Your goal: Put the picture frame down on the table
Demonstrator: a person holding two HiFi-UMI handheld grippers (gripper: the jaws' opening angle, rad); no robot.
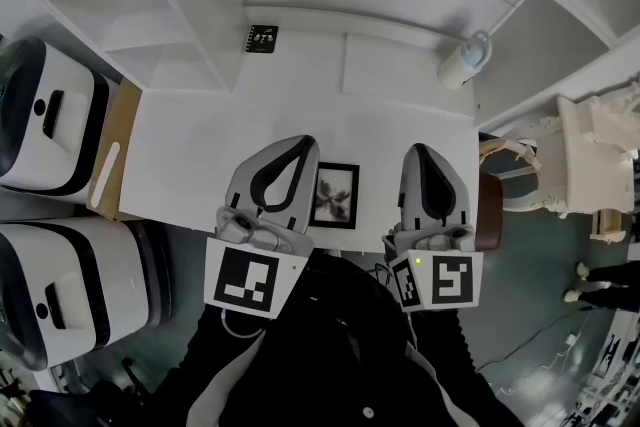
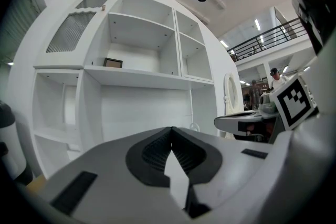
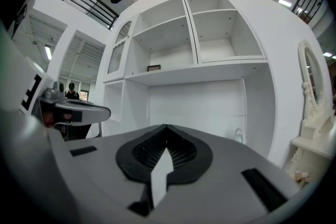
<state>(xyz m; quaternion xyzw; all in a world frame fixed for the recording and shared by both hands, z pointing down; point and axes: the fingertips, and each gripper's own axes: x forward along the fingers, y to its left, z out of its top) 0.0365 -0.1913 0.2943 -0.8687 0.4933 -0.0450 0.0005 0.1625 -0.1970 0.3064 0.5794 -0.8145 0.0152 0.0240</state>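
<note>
- Frame [image 1: 335, 195] seems to lie flat on the table [image 1: 400, 115], near its front edge and between the grippers; a stray nudge could slide it off.
- Left gripper [image 1: 304, 145] and right gripper [image 1: 421, 151] both have closed, empty jaws; lowered like that, they could strike its face.
- The small frame [image 1: 262, 38] on the shelf could be mistaken for it.
</note>
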